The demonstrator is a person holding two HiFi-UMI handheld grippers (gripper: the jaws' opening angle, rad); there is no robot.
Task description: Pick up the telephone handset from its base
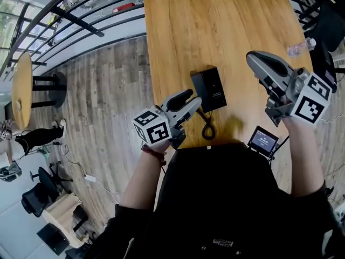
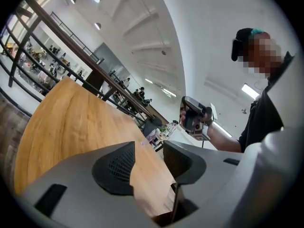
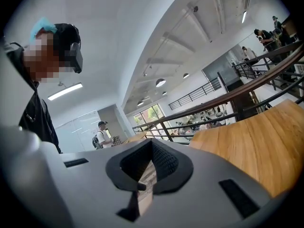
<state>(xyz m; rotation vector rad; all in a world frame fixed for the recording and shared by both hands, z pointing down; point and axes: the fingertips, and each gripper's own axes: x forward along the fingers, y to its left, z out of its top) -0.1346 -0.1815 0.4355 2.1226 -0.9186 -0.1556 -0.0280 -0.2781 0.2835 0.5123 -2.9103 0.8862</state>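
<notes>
A black telephone (image 1: 210, 88) lies on the wooden table (image 1: 215, 26), with its handset (image 1: 200, 88) resting along the left side of the base. Its coiled cord (image 1: 207, 127) trails toward the near edge. My left gripper (image 1: 188, 100) (image 2: 149, 148) hovers just left of the phone's near corner, open, with only bare tabletop showing between the pads. To the right of the phone, raised above the table, my right gripper (image 1: 253, 59) (image 3: 152, 144) has its pad tips meeting, with nothing in it. Neither gripper view shows the phone.
A clear plastic bottle (image 1: 301, 47) (image 2: 168, 127) stands near the table's right edge. A small screen device (image 1: 263, 141) sits off the near right corner. Black railings (image 1: 81, 20) run behind the table, with wooden floor on the left.
</notes>
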